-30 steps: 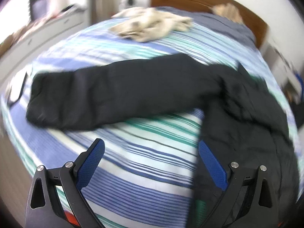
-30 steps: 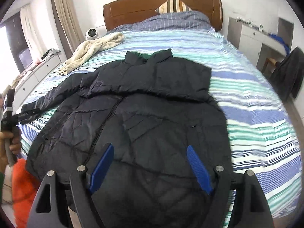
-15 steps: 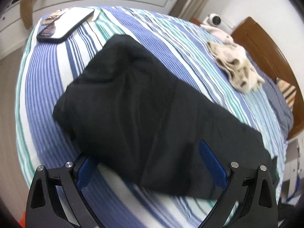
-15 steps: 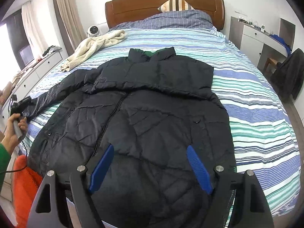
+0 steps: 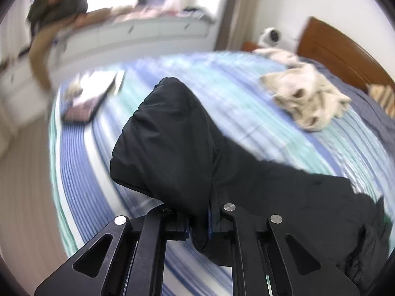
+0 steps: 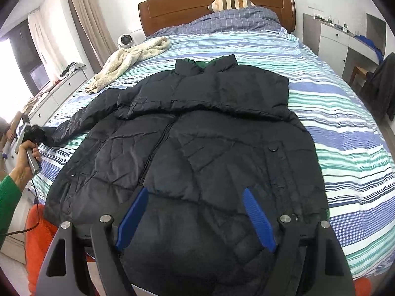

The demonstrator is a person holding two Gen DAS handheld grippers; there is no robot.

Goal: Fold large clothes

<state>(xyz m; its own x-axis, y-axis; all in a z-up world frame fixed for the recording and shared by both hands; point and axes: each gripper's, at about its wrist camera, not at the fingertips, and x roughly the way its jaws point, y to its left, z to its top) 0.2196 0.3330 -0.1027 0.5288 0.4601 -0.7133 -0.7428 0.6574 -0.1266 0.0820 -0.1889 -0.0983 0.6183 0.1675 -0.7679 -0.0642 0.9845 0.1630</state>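
**Kid:** What are you holding?

**Me:** My left gripper (image 5: 198, 224) is pinched tight on the end of the sleeve (image 5: 172, 148). The black cloth is squeezed right between the two blue pads. From my other side you can see it too, way out at the left edge of the bed (image 6: 333, 113).

**Kid:** And the other one?

**Me:** My right gripper (image 6: 195, 219) is wide open. It holds nothing. It hangs over the bottom part of the jacket (image 6: 209, 148).

**Kid:** Where is the jacket?

**Me:** It lies flat on the striped bed, front up, collar toward the wooden headboard (image 6: 217, 0). One sleeve is already folded across the chest. The sleeve I hold sticks out to the side.

**Kid:** So what comes next?

**Me:** I think this sleeve should go across the chest too, on top of the other one.

**Kid:** How do you do it well?

**Me:** I would lift the sleeve a little so it does not drag and bunch up. Then I would carry it over in one smooth move and lay it flat. I should not pull hard, or the whole jacket could slide sideways.

**Kid:** Can the open gripper help?

**Me:** It could press on the jacket so it stays put. Puffy cloth likes to spring back.

**Kid:** Will that cream blanket (image 6: 128, 61) get in the way?

**Me:** No, it is up near the pillow (image 6: 232, 0), well apart from the jacket.
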